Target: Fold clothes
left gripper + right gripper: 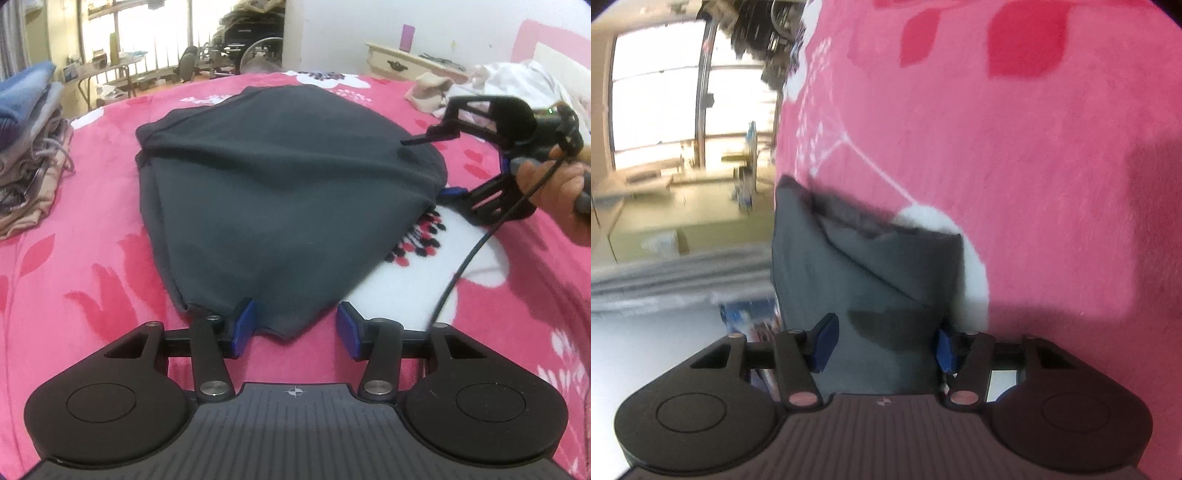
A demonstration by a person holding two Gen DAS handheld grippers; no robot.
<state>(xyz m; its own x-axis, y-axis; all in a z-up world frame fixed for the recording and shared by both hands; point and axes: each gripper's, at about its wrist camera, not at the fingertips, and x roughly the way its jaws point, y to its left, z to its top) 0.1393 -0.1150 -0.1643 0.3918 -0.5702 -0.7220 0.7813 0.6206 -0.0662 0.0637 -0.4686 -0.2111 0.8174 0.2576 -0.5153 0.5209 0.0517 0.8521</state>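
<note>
Pink floral blanket point(92, 258) covers the bed; dark grey garment point(280, 192) lies mid-bed, already folded into a compact panel w/ a flap across the top, so I'd judge one or two folds left. Folded stack point(33, 147) sits at the left edge. My left gripper point(293, 326) is spread around the near hem, pads not pressing. My right gripper point(882, 345) is rolled sideways, spread astride the garment's right edge. Right view's blurred; can't tell what garment it is.
</note>
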